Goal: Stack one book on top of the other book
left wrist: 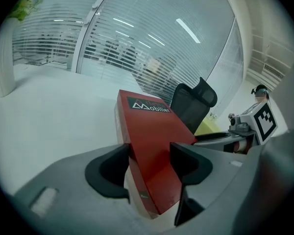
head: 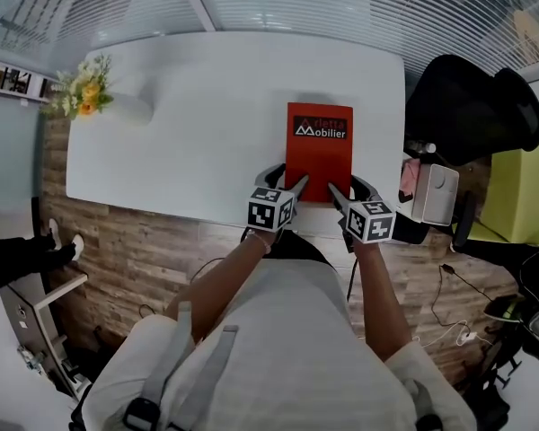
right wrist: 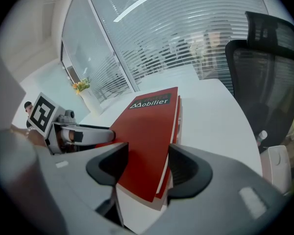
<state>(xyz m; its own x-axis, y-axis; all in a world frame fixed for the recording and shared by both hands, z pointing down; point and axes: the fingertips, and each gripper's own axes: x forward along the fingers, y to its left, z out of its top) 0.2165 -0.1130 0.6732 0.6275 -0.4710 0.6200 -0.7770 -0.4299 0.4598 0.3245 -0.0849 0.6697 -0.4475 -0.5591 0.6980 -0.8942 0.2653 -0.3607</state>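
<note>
Gripping: left gripper (head: 292, 187) and right gripper (head: 337, 191) had jaws narrowed, clamped on the red book's (head: 319, 151) near corners, at the table's (head: 162, 133) near edge.
Tip: an even, joint release looked best (so the stack sits square).

Red book (head: 319, 155) flat on white table (head: 189, 115), near front edge; left gripper (head: 287, 180), right gripper (head: 349, 187) at near corners; flowers (head: 85, 88) far left.
</note>
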